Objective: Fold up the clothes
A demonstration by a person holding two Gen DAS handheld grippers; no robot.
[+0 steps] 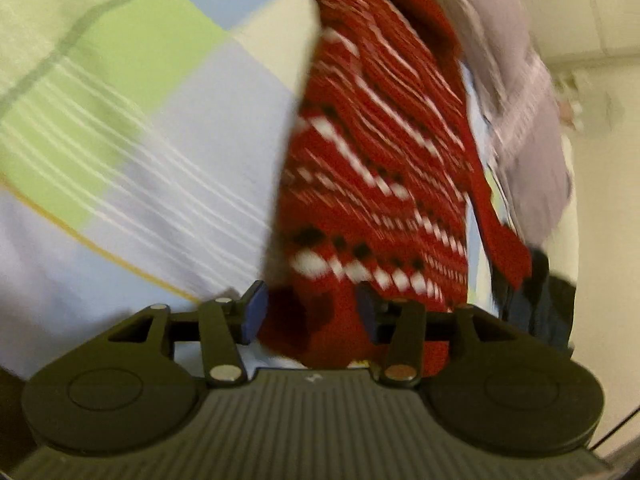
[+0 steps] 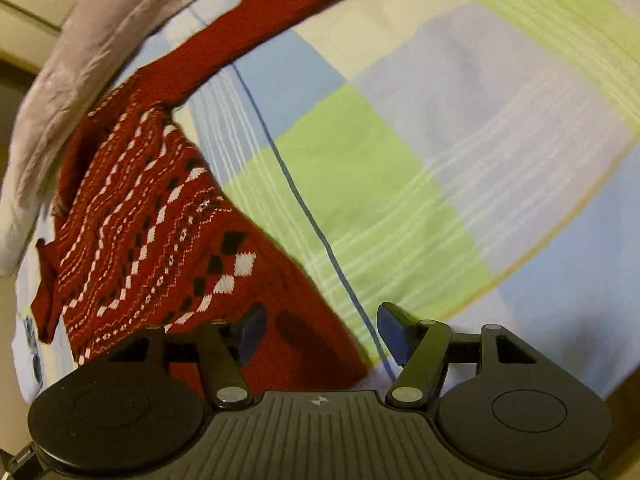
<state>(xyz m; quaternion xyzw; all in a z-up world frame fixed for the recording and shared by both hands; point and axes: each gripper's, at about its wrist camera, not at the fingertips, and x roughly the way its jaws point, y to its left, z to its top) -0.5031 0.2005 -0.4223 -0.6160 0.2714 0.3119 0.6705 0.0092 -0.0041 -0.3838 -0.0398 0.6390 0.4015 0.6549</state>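
— Where's the jumper from where you stand?

— The red patterned sweater [image 2: 160, 216] lies on the checked bedsheet [image 2: 440, 140], over toward the left side of the right-hand camera's view. One plain red sleeve [image 2: 240, 40] stretches away up the bed. A pale lilac garment [image 2: 80, 80] is bunched just beyond it, touching its far edge.

— And the right gripper?

— The right gripper [image 2: 322, 332] is held low over the sheet, pointing forward along the bed, level from side to side. Its jaws are spread wide. The plain red hem of the sweater sits between them, nearer the left pad; the right pad hangs over a thin blue stripe in the sheet. Whether either pad touches the cloth, I can't tell.

— The left one?

— The left gripper [image 1: 312, 312] is tipped so the bed looks slanted in its camera, and that picture is smeared with blur. Its fingers are parted too, with a fold of the sweater [image 1: 372, 184] filling the gap between the blue pads. The knit runs up and away from it, the lilac garment [image 1: 512, 92] alongside on the right. I can't say for sure that the pads are pinching the fold; they stand apart with cloth between.

— Anything else?

— Something dark [image 1: 544, 300] beside the sweater's edge, too blurred to name.
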